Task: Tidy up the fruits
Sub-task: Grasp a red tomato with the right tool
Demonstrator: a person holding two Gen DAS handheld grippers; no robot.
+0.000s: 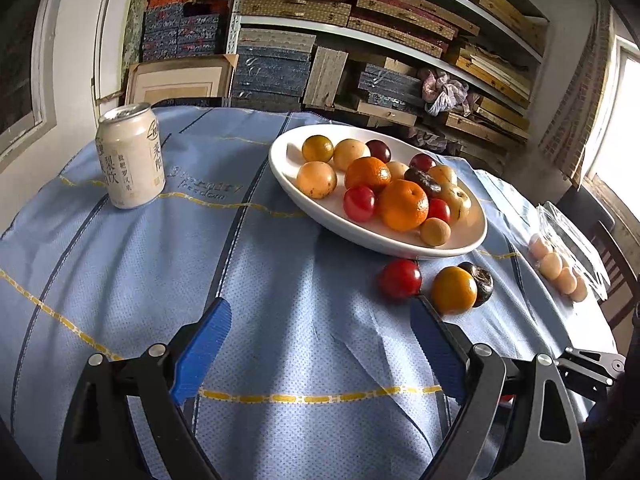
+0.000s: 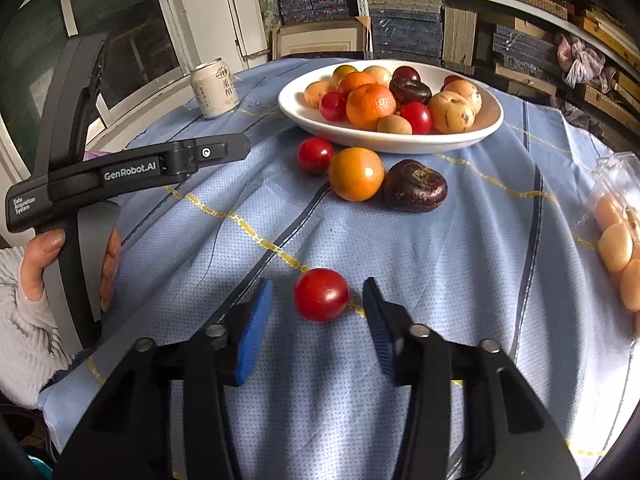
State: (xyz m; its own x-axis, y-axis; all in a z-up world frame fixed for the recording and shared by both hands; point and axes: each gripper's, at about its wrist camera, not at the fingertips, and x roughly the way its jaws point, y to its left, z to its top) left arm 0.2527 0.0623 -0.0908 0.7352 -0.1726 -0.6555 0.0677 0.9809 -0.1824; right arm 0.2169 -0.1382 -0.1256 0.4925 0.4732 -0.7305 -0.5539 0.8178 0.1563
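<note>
The right gripper (image 2: pixel 318 308) is bracketing a red tomato (image 2: pixel 321 294) lying between its pads, gaps showing either side, nothing gripped yet, positioned for transfer to the plate (image 2: pixel 490 128) ahead.

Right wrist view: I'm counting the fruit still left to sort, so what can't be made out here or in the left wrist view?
Pale round pieces in the clear plastic pack: cut off by the right edge, right wrist view; count unknown.
White oval plate: back fruit hidden behind front fruit, both views.
Dark brown wrinkled fruit: half hidden by the orange-yellow round fruit, left wrist view.
</note>
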